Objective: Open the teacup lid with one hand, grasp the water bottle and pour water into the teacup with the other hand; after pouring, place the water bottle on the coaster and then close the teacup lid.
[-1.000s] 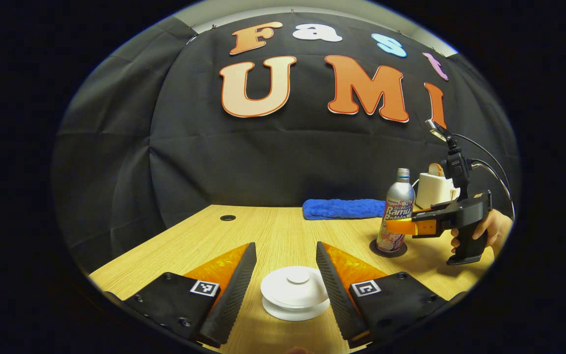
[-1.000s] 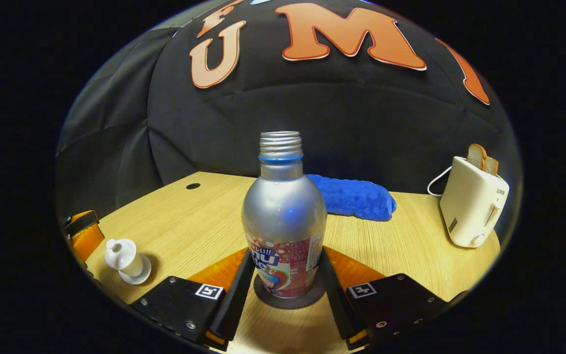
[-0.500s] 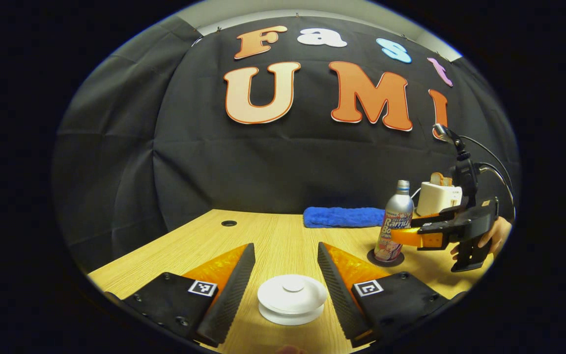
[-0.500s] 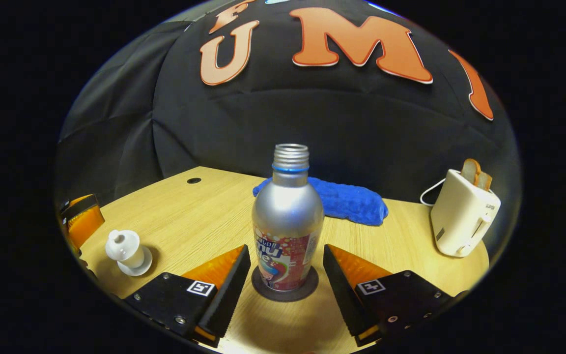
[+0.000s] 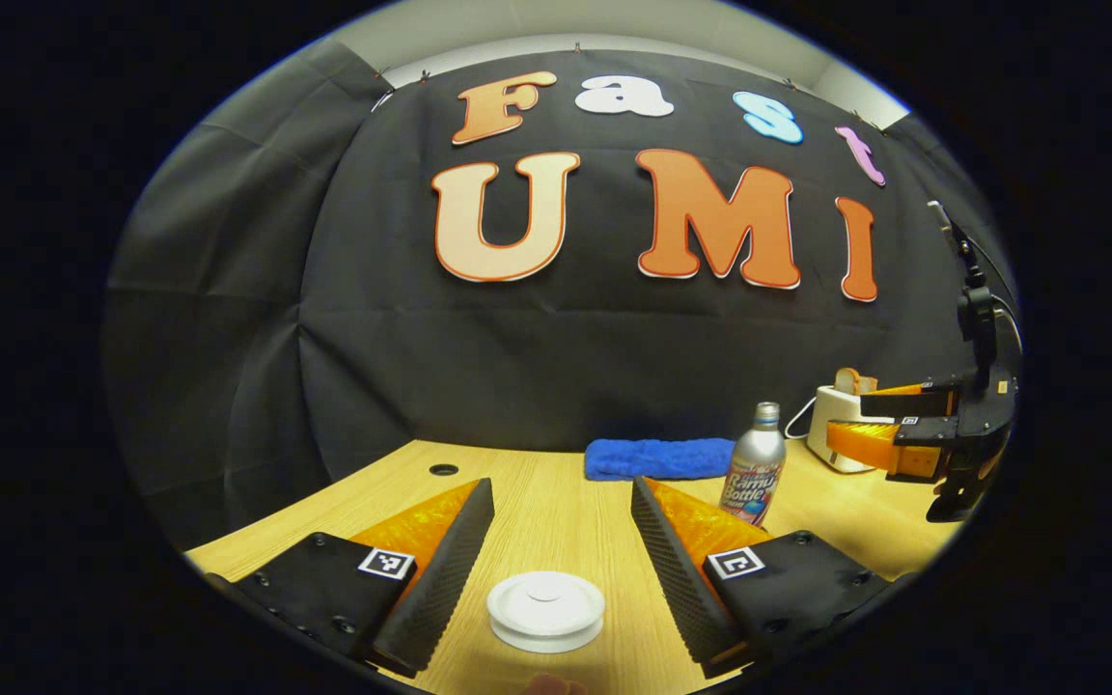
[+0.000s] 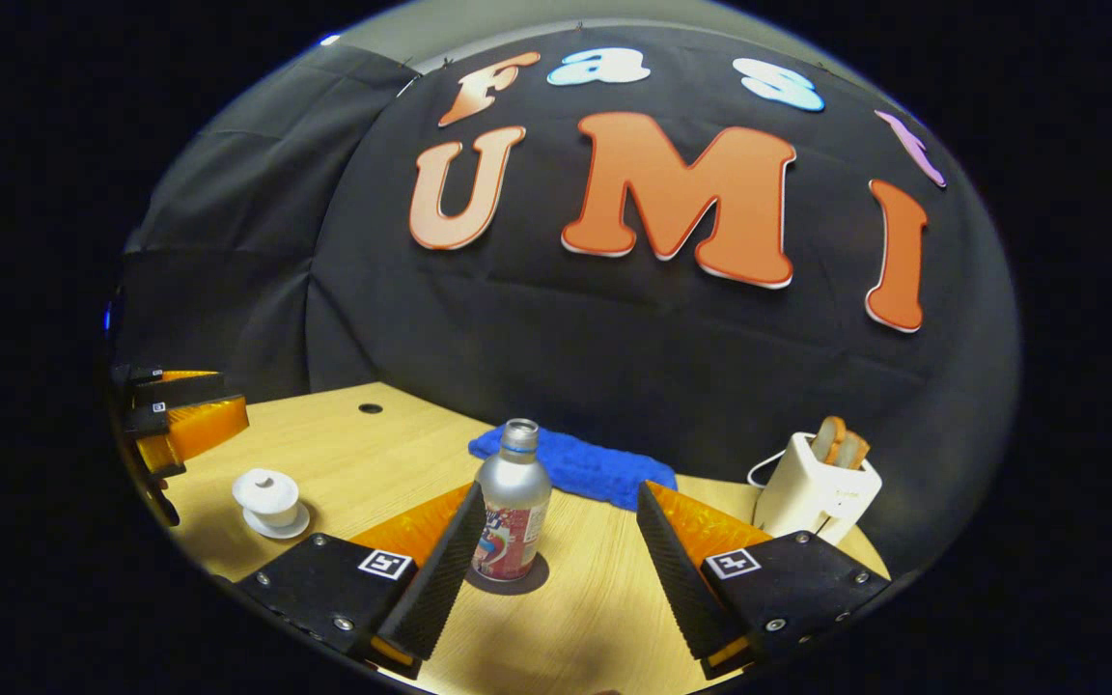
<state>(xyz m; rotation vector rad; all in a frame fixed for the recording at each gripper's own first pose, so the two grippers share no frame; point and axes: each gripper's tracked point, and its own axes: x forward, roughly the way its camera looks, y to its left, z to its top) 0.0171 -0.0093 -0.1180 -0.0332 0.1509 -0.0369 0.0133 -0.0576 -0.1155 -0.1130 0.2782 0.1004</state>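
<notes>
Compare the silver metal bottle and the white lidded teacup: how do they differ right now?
The silver metal bottle is tall and narrow with an open, capless neck; the white lidded teacup is low and wide with its lid on. The bottle stands on a dark round coaster, the teacup on a white saucer. Both stand upright on the wooden table, ungripped.

Each gripper [image 5: 556,555] has square markers (screws beside them)

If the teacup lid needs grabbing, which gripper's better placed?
Left. The teacup lid sits in line between the open fingers of the left gripper. The right gripper, also open, faces the water bottle on the coaster.
</notes>
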